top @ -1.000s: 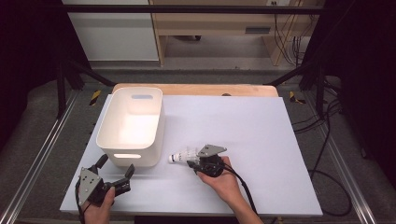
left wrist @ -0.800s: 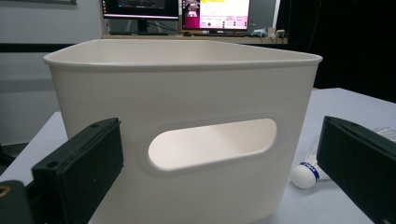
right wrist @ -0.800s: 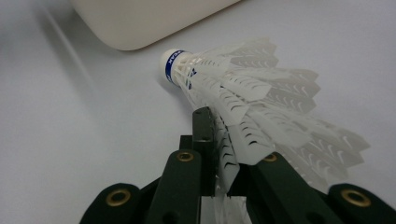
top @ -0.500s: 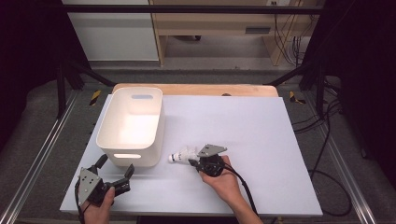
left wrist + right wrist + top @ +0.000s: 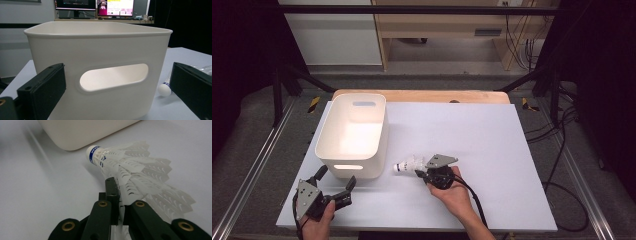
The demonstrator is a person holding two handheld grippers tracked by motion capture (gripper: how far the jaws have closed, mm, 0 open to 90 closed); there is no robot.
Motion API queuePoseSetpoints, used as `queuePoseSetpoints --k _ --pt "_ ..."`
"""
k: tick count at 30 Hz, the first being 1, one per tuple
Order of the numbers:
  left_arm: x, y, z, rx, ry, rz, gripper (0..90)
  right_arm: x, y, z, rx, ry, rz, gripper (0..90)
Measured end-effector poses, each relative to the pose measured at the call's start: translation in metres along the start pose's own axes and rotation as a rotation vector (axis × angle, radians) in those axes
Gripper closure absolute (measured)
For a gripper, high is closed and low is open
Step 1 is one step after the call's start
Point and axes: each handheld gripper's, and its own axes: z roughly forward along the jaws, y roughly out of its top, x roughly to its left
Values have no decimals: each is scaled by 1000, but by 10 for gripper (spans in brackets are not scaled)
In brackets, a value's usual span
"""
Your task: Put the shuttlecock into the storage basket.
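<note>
On the table (image 5: 492,145), the white bin (image 5: 353,134) stands just beside the shuttlecock (image 5: 408,164), whose feather skirt the right gripper (image 5: 426,173) has just closed its jaws on, so the pick-up looks made and a lift over the bin's rim likely comes next. The left gripper (image 5: 334,179) waits wide apart, facing the bin's handle slot (image 5: 113,76). The bin's floor is washed out by glare, and the far feathers blur.

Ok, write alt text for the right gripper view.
The right hand-held gripper is shut on the feathered skirt of a white shuttlecock, whose cork tip points toward the rounded corner of a white bin. Both sit on a pale table.
</note>
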Motion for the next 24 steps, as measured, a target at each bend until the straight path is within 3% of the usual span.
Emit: queuePoseSetpoints --k 10,24 --pt "0 0 0 -1 -2 2 5 -2 9 -18 -34 -6 -6 896" --pt "0 0 0 -1 0 3 6 -3 36 -49 -83 -26 -26 897"
